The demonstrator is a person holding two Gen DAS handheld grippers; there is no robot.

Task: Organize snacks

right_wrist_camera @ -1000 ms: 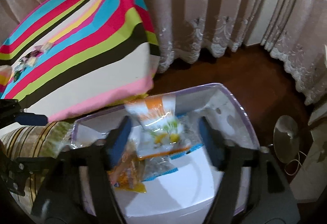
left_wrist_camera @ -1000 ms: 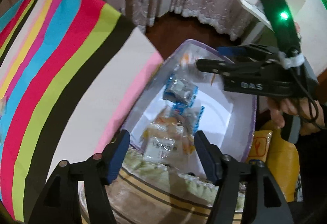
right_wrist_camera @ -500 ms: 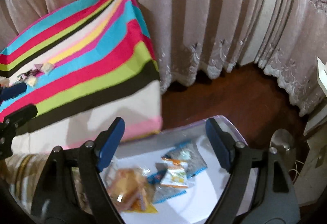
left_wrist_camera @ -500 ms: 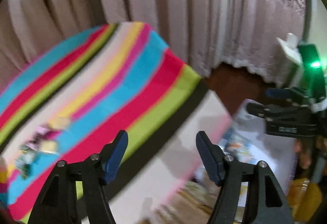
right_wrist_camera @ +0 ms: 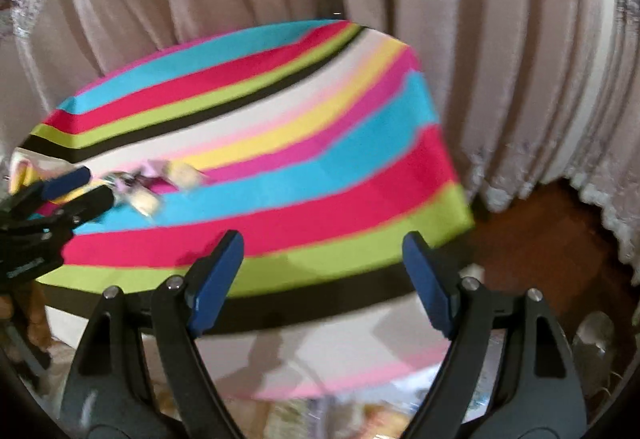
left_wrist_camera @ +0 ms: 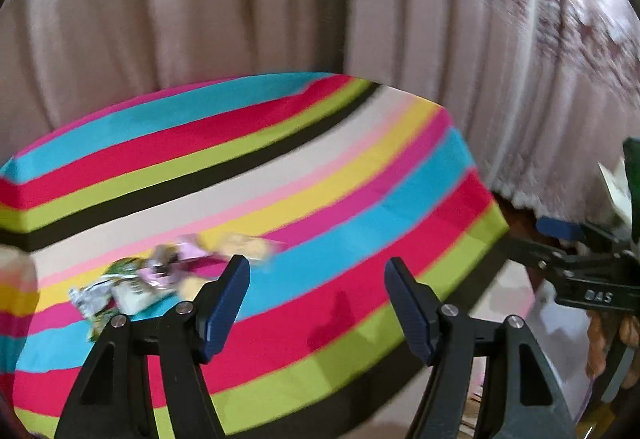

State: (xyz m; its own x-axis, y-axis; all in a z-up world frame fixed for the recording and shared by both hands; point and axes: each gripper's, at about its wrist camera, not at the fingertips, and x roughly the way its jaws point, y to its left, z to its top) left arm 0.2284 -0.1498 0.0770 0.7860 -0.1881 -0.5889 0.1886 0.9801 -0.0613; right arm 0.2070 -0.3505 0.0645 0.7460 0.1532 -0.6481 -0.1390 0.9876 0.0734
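Note:
A small pile of snack packets (left_wrist_camera: 168,275) lies on the striped tablecloth (left_wrist_camera: 320,199), blurred; it also shows in the right wrist view (right_wrist_camera: 148,187). My left gripper (left_wrist_camera: 316,303) is open and empty, above the table's near side, right of the pile. My right gripper (right_wrist_camera: 320,275) is open and empty, above the table's front edge. The left gripper shows at the left edge of the right wrist view (right_wrist_camera: 76,189), close to the pile. The right gripper shows at the right of the left wrist view (left_wrist_camera: 556,239).
Beige curtains (right_wrist_camera: 480,39) hang behind the table. Wooden floor (right_wrist_camera: 552,239) shows to the right. Part of the storage bin (right_wrist_camera: 480,371) with snacks shows below the table edge, mostly hidden. A striped cushion lies low at the left.
Both grippers have lifted away from the bin and swung up to face the tabletop. The right gripper's orange packet was dropped into the bin; both are empty.

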